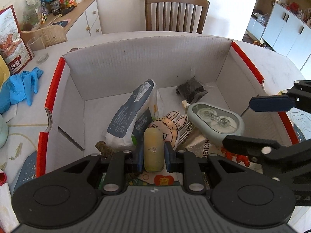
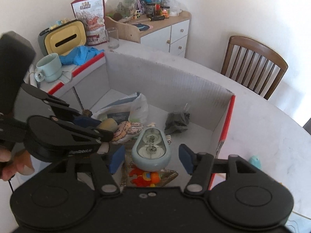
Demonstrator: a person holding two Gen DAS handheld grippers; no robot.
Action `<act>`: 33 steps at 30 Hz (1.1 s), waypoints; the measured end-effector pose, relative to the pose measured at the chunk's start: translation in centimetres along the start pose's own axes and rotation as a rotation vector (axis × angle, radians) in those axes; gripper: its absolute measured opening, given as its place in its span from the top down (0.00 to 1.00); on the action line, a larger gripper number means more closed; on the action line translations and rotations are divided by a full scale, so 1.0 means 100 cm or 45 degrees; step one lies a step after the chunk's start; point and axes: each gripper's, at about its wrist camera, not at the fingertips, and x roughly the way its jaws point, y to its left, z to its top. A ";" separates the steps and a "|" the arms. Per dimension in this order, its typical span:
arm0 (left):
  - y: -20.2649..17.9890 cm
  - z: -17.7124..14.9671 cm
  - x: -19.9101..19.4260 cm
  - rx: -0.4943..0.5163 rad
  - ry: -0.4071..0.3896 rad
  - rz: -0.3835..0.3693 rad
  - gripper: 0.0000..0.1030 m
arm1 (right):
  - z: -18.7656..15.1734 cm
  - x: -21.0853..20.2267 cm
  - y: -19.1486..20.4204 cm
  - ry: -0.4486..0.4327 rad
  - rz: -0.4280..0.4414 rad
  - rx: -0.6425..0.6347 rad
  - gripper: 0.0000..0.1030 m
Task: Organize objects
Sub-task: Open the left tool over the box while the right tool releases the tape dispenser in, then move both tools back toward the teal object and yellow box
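A white cardboard box [image 1: 136, 62] with red edges sits on the table. My left gripper [image 1: 153, 151] is shut on a pale yellow-green tube [image 1: 153, 149] and holds it over the box's near side; the tube [image 2: 108, 125] also shows in the right wrist view. My right gripper [image 2: 151, 158] is open above a grey-blue oval case [image 2: 150, 149] with a clear lid, lying in the box; the case [image 1: 215, 122] and right gripper [image 1: 250, 124] also show in the left wrist view. Inside too are a blue-white packet [image 1: 132, 114], a cartoon rabbit pouch [image 1: 169, 126] and a dark bundle [image 1: 191, 90].
Blue gloves [image 1: 21, 85], a red snack bag [image 1: 11, 40], a glass [image 2: 112, 37], a mint cup [image 2: 49, 68] and a yellow tissue box [image 2: 65, 37] stand left of the box. A wooden chair [image 1: 176, 12] and a white cabinet [image 2: 165, 33] are behind the table.
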 end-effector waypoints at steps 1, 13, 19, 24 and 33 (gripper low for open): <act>-0.001 0.000 -0.001 0.005 -0.002 0.002 0.79 | 0.000 -0.003 0.000 -0.004 -0.001 -0.002 0.41; -0.011 -0.004 -0.024 0.008 -0.079 0.005 0.44 | -0.002 -0.044 0.001 -0.077 0.006 -0.013 0.39; -0.020 -0.008 -0.038 -0.005 -0.113 -0.001 0.43 | -0.008 -0.066 -0.004 -0.114 0.016 -0.008 0.38; -0.034 -0.008 -0.054 -0.004 -0.154 -0.013 0.37 | -0.018 -0.085 -0.013 -0.145 0.022 0.010 0.36; -0.066 -0.010 -0.078 0.019 -0.206 -0.017 0.22 | -0.046 -0.118 -0.045 -0.193 0.029 0.066 0.23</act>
